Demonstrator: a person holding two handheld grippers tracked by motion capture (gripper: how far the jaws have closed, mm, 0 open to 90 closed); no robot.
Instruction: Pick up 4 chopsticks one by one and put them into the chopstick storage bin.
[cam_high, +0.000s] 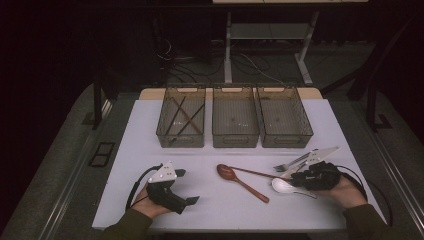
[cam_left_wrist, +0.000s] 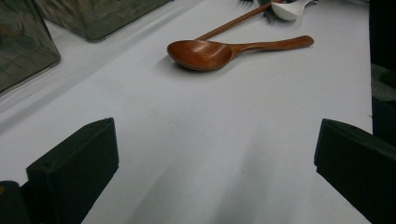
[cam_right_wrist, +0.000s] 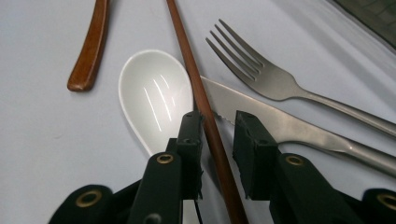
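Your right gripper (cam_right_wrist: 218, 122) sits low over the cutlery pile, jaws narrowed around the chopstick (cam_right_wrist: 198, 84) but not yet pressing it: a gap shows on each side of the stick. The chopstick lies on the table (cam_high: 210, 200), across the knife (cam_right_wrist: 280, 123) and along the edge of the white spoon (cam_right_wrist: 154, 95), with the fork (cam_right_wrist: 261, 74) just beyond. By the look of it, you are at the grasp itself. Next, close until the pads bite, keeping them clear of the knife blade and the spoon's rim, then lift straight up.

Your left gripper (cam_left_wrist: 215, 154) rests at the near left with its jaws wide and nothing between them. The wooden spoon (cam_left_wrist: 205, 52) lies ahead of it.

Farther off stand three bins; the left bin (cam_high: 180, 117) already holds chopsticks, so that is likely your target.
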